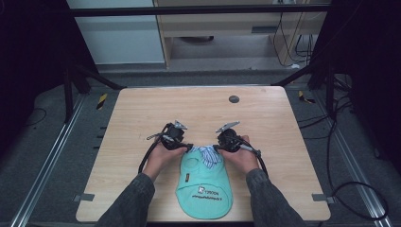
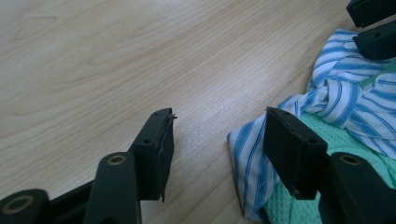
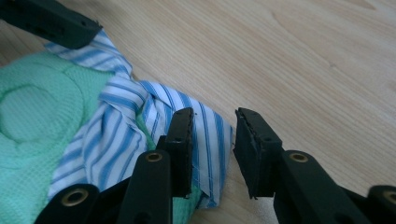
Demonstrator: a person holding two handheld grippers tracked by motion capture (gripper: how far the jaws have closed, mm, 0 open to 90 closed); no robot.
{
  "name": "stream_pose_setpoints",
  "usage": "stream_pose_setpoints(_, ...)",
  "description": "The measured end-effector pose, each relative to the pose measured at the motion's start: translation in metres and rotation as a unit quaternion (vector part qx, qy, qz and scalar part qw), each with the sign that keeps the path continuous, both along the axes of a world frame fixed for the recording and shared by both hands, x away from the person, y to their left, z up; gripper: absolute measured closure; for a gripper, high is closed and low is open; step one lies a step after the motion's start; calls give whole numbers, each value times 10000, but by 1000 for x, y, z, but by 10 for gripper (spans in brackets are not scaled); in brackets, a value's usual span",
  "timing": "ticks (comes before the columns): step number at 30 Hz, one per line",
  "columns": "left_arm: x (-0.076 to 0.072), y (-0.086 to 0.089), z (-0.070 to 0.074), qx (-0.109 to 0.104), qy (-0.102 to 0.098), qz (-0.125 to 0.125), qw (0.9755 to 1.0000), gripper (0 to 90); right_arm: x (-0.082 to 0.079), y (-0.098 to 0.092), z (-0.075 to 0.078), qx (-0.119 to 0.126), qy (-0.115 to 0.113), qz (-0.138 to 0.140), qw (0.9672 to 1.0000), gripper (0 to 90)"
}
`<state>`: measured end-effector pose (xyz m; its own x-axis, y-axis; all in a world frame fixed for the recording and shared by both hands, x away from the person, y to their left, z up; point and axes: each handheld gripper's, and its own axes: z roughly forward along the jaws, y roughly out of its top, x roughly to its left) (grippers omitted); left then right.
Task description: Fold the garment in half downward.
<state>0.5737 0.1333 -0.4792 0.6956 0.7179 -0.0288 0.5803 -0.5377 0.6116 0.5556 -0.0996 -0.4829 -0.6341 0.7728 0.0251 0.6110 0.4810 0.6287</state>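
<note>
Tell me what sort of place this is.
Probably a lab recording station, not a home: a bare wooden table sits inside a dark metal frame, cables trail over grey carpet, and a person works two handheld grippers at a green bib.

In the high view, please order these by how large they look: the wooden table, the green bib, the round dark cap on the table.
1. Wooden table
2. Green bib
3. Round dark cap, smallest by far
</note>
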Motion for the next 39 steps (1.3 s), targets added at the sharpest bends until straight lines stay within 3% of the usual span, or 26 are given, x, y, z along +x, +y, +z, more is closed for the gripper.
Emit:
stream_pose_setpoints(4,-2,0,-6,125,50,-65,9999,408,0,0,-4,-5,84,-44,10000,635)
stream_pose_setpoints(9,-6,3,-9,-2,-80,-65,9999,422,-1,1,-5,-3,107,-72,9999,643)
stream_pose_setpoints(14,-12,-1,-7,-113,63,-343,9993,724,-2,4,-3,4,243,57,9997,794)
stream_pose_setpoints(16,-13,-2,-6,-116,80,-353,9993,796,-3,6,-3,63,280,58,9996,815)
stream_pose_setpoints(19,-14,-4,-4,-79,95,-409,9991,845,-6,6,0,-66,189,266,9994,837)
stream_pose_setpoints(24,-19,-4,8,-140,-111,-460,9988,858,-9,2,10,14,29,293,9996,839)
stream_pose_setpoints(27,-22,-3,18,-126,-204,-573,9981,861,-12,1,20,4,-92,494,9987,839)
stream_pose_setpoints(33,-23,2,25,-311,-210,-607,9974,867,-15,0,31,-5,-170,629,9979,844)
stream_pose_setpoints(39,-24,5,30,-307,-263,-677,9969,868,-16,-2,35,4,-256,711,9971,844)
